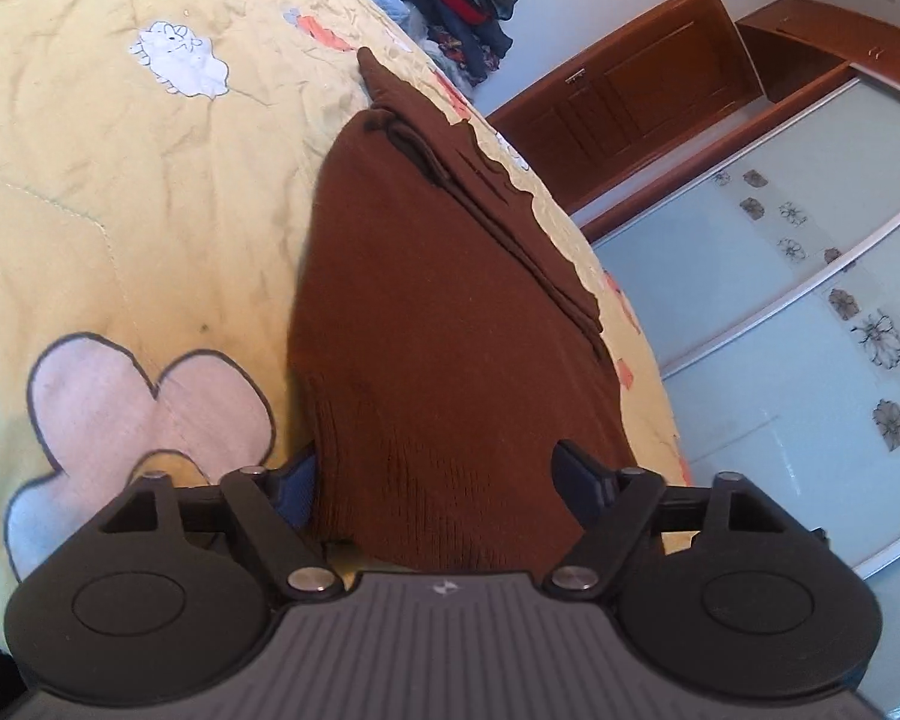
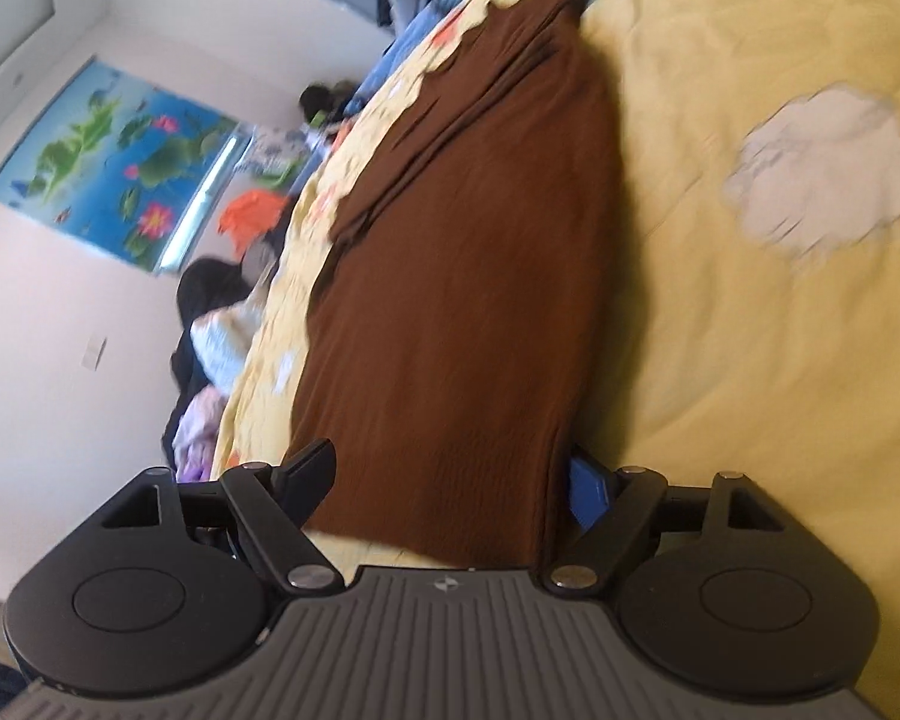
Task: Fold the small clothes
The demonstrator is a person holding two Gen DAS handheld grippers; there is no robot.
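Left gripper point(image 1: 438, 480) sits low over the bed, fingers point(image 1: 576, 474) apart. The near end of the brown garment point(image 1: 438, 300) lies between them, loose and not pinched. One blue pad is half hidden behind the cloth's edge and the other lies at its opposite edge.

Right gripper point(image 2: 450, 480) is the same: fingers point(image 2: 312, 471) spread wide, the garment point(image 2: 480, 240) running between them, with no clamp seen.

The garment is a long narrow strip, folded lengthwise, with layered folds along the side nearest the bed edge. It lies flat on the yellow quilt point(image 1: 120, 180) close along that edge, its far end tapering toward the far corner.

The quilt has a white sheep patch point(image 1: 180, 60) and a pink flower patch point(image 1: 150, 396). The right view is a bit blurred.

Past the bed edge are a wooden door point(image 1: 624, 90) and glass wardrobe doors point(image 1: 780, 300). A lotus picture point(image 2: 114, 162) hangs on the wall, and an orange cloth point(image 2: 252, 219) lies beyond the bed.
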